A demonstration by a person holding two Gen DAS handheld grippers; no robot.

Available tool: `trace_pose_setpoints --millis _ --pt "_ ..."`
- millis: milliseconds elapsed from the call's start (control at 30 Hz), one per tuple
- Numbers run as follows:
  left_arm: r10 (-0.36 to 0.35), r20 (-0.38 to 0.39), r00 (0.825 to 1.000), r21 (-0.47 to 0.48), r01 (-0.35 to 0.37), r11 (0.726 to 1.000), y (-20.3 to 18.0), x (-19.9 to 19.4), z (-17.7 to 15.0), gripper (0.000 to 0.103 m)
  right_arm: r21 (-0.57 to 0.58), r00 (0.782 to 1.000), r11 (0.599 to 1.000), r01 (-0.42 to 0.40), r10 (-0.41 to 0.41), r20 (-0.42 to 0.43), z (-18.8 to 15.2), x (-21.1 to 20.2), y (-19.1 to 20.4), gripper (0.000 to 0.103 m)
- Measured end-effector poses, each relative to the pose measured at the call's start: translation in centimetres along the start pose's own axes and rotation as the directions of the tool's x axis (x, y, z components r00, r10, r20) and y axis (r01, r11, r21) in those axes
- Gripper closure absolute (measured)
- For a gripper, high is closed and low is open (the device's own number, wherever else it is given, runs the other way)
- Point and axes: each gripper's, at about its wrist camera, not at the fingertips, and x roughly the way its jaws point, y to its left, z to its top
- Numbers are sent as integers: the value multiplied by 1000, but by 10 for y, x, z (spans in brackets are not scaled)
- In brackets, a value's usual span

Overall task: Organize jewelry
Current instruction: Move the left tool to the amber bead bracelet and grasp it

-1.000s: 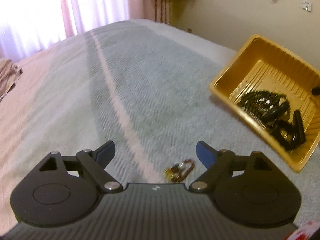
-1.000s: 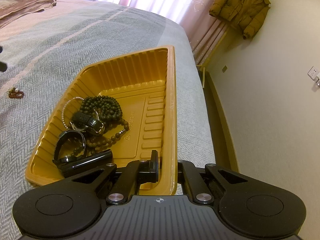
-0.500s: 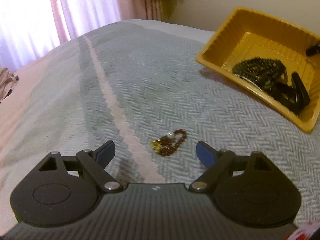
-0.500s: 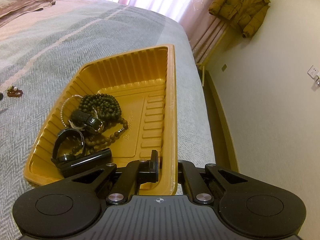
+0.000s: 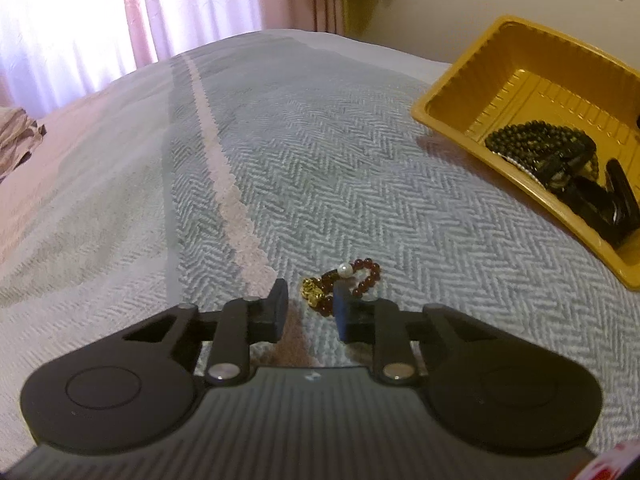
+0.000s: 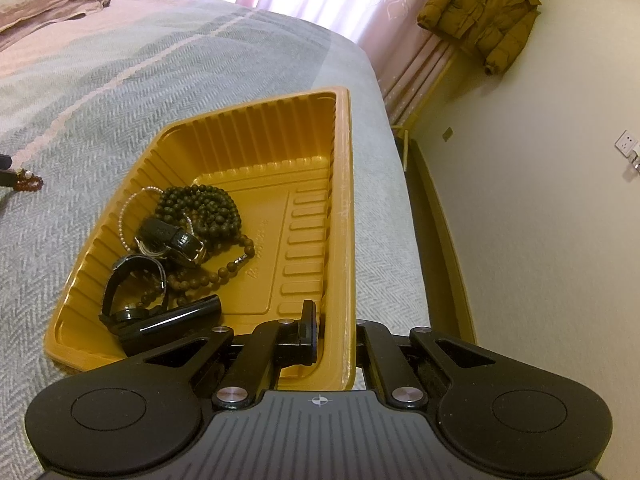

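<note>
A red bead bracelet with a pearl and a gold charm lies on the grey bedspread. My left gripper is low over it, jaws half closed with a gap, the bracelet between and just beyond the fingertips. It also shows in the right wrist view. My right gripper is shut on the rim of the yellow tray. The tray holds dark bead strands, a pearl strand, and black watches.
The bed edge drops off right of the tray, with a wall beyond. A brown jacket hangs by the curtains. Folded bedding lies at the far left. A pink stripe crosses the bedspread.
My left gripper has come down to the red bracelet and its jaws have narrowed around it. The right gripper and tray have stayed still.
</note>
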Motion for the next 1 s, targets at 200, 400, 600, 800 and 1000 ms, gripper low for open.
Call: trace_pose_setpoints --millis 200,400,600,800,1000 --pt "-5 -14 1000 -38 5 999 3 9 -1 83 -1 1000 1000 1 -1 -2 0 1 0 99" --pt "-21 -21 1000 -53 20 998 5 11 0 95 -1 1000 1000 0 0 -1 0 1 0 99" --pt "-8 -3 1000 -39 8 999 12 -6 -2 96 -2 1000 1000 1 -1 -1 0 2 1 99" --pt "-6 -6 1000 -58 5 998 34 -22 -3 96 -3 1000 1000 0 0 2 0 1 2 99" --pt "-5 -25 1000 -59 4 998 43 -27 -14 90 -3 1000 1000 2 -2 2 0 0 2 99"
